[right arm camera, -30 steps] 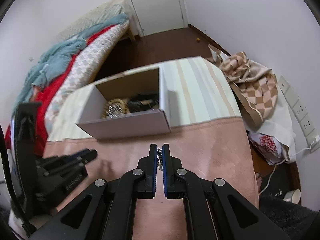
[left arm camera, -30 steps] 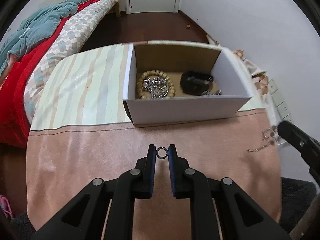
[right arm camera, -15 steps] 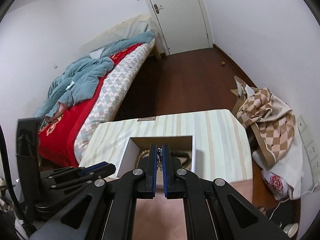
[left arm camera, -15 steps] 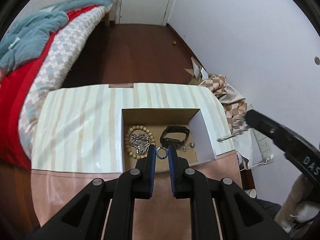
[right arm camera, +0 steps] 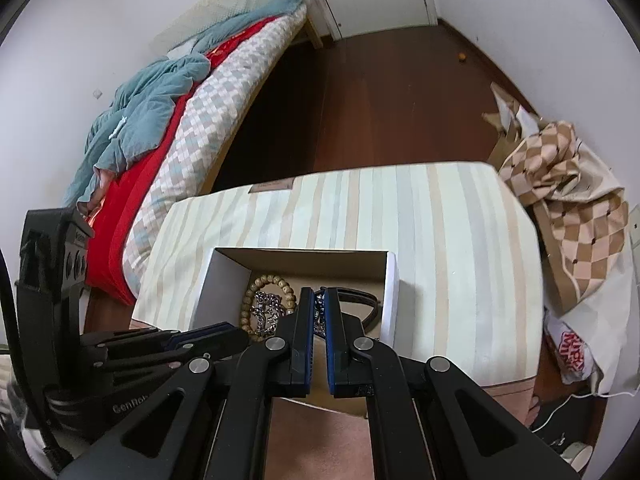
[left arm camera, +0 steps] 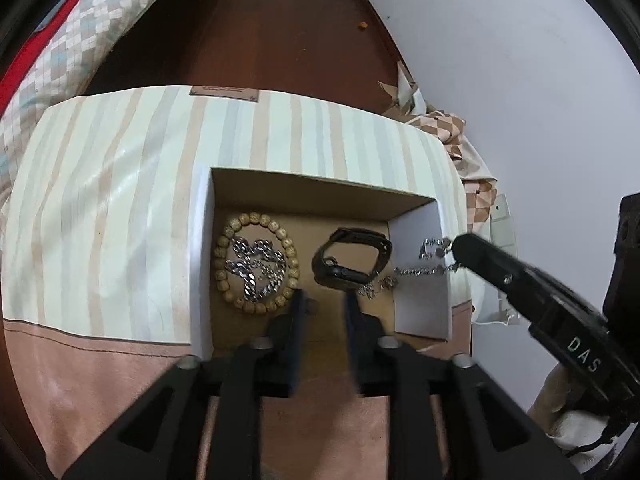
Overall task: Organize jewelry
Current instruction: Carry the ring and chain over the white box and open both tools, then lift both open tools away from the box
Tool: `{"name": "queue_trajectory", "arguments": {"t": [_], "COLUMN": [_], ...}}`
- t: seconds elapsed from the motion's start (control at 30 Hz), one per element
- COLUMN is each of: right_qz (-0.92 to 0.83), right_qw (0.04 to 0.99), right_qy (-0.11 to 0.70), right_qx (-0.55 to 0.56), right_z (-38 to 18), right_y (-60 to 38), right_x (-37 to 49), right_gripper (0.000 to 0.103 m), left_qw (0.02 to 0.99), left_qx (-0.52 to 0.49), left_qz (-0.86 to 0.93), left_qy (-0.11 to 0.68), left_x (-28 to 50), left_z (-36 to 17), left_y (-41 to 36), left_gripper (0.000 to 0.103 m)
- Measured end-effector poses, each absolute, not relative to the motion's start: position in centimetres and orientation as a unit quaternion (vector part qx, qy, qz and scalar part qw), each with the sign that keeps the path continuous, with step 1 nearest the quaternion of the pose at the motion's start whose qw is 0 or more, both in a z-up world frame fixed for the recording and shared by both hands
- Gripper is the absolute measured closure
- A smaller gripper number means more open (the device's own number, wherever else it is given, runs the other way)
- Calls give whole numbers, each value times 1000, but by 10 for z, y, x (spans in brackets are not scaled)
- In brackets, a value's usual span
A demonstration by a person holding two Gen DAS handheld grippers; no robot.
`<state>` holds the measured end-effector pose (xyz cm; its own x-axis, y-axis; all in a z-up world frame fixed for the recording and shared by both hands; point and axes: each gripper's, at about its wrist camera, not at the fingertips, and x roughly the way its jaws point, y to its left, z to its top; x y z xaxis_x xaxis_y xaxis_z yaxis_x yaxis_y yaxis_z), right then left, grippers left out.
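Left wrist view: the left gripper [left arm camera: 323,300] hangs over the near edge of the open white cardboard box with a brown inside [left arm camera: 200,264], its blue-padded fingers spread apart with nothing clearly between them. A small blurred bit shows just inside the left finger, too smeared to identify. Just ahead and to the left of the fingertips lies the round tan wooden bead bracelet [left arm camera: 256,260], with a heap of silver chain [left arm camera: 256,266] inside its ring. Ahead and slightly right sits the black smartwatch with its looped strap [left arm camera: 352,258]. Further right, the right gripper [left arm camera: 460,250] reaches in over the box's right wall, its tip pinching a thin silver chain necklace [left arm camera: 420,270] that trails down into the box.

Right wrist view: the right gripper's fingers are pressed almost together on the chain, which shows as dark links between the tips. The box stands on a striped cream cloth [right arm camera: 440,220].
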<state>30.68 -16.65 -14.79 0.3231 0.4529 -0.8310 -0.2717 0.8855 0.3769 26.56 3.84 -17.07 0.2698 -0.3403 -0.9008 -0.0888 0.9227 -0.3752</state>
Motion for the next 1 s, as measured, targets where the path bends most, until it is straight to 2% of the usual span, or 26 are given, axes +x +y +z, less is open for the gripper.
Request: {"name": "queue_trajectory", "arguments": {"t": [0.07, 0.4, 0.43, 0.5, 0.53, 0.57, 0.6, 0.63, 0.67, 0.73, 0.87, 0.9, 0.93, 1.0], "right_qz": [229, 249, 249, 242, 238, 233, 231, 231, 233, 230, 209, 199, 188, 159], "right_qw": [801, 768, 765, 757, 752, 750, 749, 746, 745, 747, 770, 778, 785, 798], "right_qy": [546, 586, 590, 603, 611, 615, 618, 620, 621, 618, 600, 594, 589, 582], "right_qx": [89, 69, 66, 63, 63, 64, 65, 69, 77, 79, 60, 49, 35, 5], "right_z": [-153, -165, -166, -171, -173, -174, -175, -176, -175, -173, -161, -158, -155, -151], "right_y": [-165, -146, -145, -144, -145, -146, -148, -149, -151, -153, -157, -158, -157, -156], "right_x": [311, 312, 312, 314, 315, 315, 316, 315, 315, 315, 309, 305, 301, 294], "right_gripper": [98, 97, 97, 97, 97, 92, 78, 69, 55, 49, 47, 41, 37, 20], "left_qw": [783, 807, 809, 811, 813, 815, 817, 818, 819, 823, 834, 836, 840, 846], "left_qx": [-179, -159, -154, -147, -143, -138, -134, -131, -130, -126, -99, -91, -84, -62], "left_qz": [-70, -29, -24, -18, -14, -10, -6, -2, 1, 7, 29, 34, 41, 55], "left_qy": [591, 568, 567, 566, 564, 563, 561, 560, 558, 554, 542, 539, 535, 526], "left_x": [267, 258, 256, 258, 258, 257, 256, 254, 253, 250, 242, 239, 235, 229], "left_z": [-168, -155, -155, -155, -155, -155, -154, -153, -152, -150, -145, -145, -144, -143], "left_y": [43, 63, 63, 64, 65, 65, 66, 67, 69, 71, 72, 72, 71, 70], "left_gripper": [26, 25, 24, 11, 11, 11, 11, 11, 11, 10, 8, 1, 0, 0]}}
